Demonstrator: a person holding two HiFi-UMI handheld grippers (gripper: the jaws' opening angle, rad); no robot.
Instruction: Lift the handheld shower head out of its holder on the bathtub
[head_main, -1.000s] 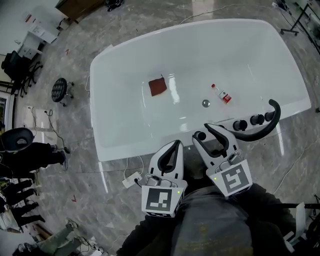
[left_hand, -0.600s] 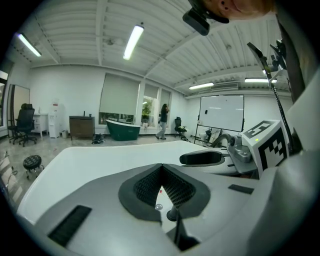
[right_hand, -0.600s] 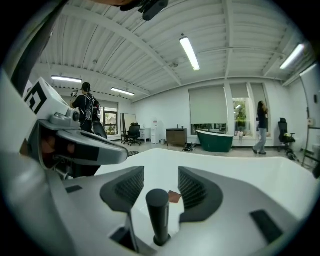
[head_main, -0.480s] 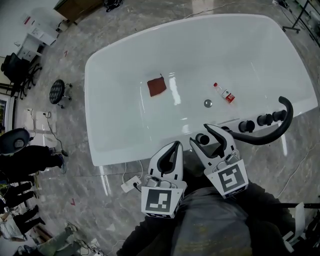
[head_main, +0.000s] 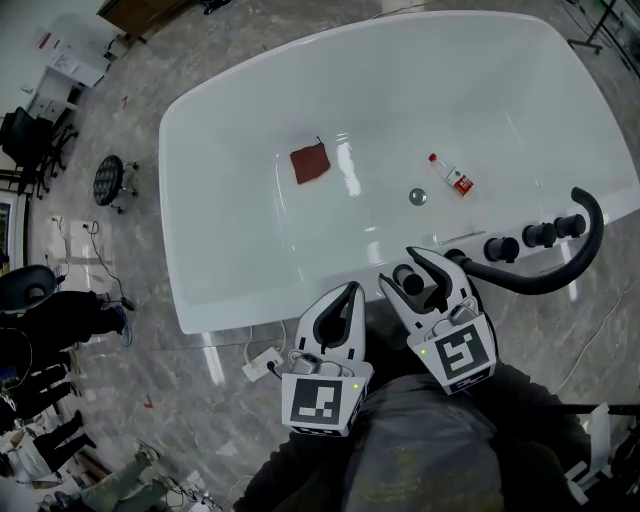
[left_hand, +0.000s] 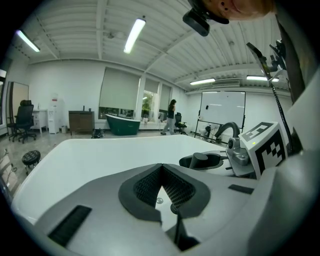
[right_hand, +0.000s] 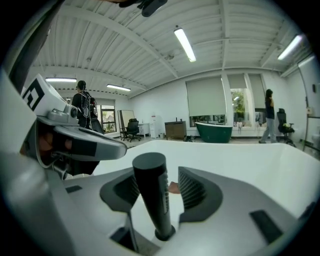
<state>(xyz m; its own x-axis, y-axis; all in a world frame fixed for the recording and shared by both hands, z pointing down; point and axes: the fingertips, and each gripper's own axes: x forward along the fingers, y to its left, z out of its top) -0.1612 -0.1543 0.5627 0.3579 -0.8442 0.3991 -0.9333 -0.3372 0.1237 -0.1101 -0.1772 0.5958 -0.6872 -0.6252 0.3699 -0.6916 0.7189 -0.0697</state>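
Since a second ago the right gripper (head_main: 407, 272) has come over the shower head (right_hand: 152, 195), which was at the tip of its left jaw then and now stands between both jaws. Its jaws have just been opening and now stand wide apart. The shower head is a black round stick that stands up, leaning a little, with its bottom end in a hole in the rim of the tub (head_main: 200, 200), so it is still in its holder. It sits closer to the left jaw, and there is a gap between it and the right pad, so the gripper is not squeezing it. The left gripper (head_main: 341, 298) is just to the left of the right one, near the same rim, and holds nothing. Its two jaws are closed with the tips touching, and only a small slit lower down lets the white tub show. To the right of the right gripper, along the rim, black knobs (head_main: 500, 249) sit in a row, and a curved black pipe (head_main: 560, 272) bends round past them. Ahead of both grippers is the inside of the tub. A red cloth (head_main: 310, 163) lies on the tub floor ahead of the left gripper. A small bottle (head_main: 452, 177) with a red label lies ahead of the right gripper, and the round drain (head_main: 418, 197) is just beside it, a bit nearer to the grippers.
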